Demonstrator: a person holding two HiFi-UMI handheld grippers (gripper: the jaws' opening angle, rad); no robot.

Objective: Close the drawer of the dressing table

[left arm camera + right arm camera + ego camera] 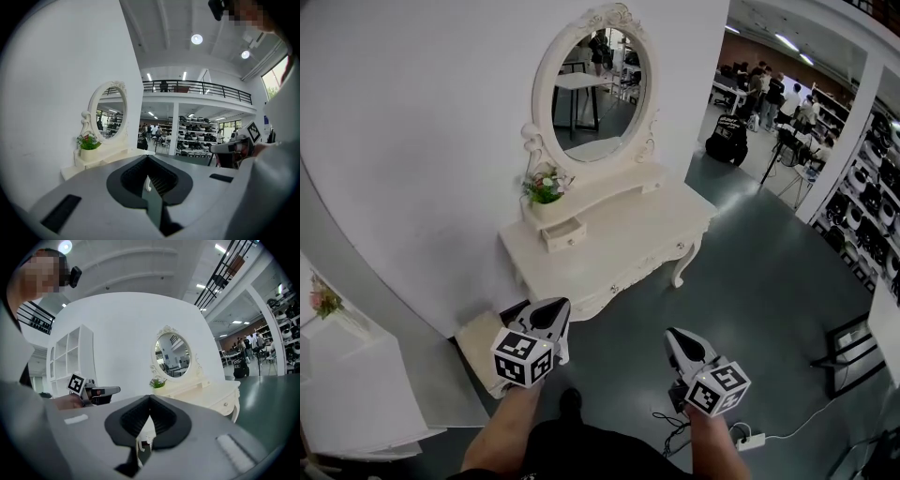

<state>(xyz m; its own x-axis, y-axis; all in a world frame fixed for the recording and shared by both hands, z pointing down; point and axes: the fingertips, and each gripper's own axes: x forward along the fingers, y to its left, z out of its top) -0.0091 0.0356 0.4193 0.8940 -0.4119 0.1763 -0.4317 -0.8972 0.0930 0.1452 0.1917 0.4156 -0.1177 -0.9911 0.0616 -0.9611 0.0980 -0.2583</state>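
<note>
Closing is asking for a straight, level push on the front of the one small cream wooden drawer (565,234), which is jutting from the upper shelf of the cream carved dressing table (637,234), under the single green flower pot (546,192). Two tools are hanging well short of it, the left hand-held gripper (551,312) and the right hand-held gripper (675,337), each pressed together and empty.

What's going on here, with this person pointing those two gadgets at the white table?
A person stands a little way off from a white dressing table with an oval mirror, holding a two-jaw gripper in each hand. The small drawer below the flower pot is pulled out, and the job is to push it shut. The left gripper and the right gripper both have their jaws together, hold nothing and have not yet reached the table.
</note>
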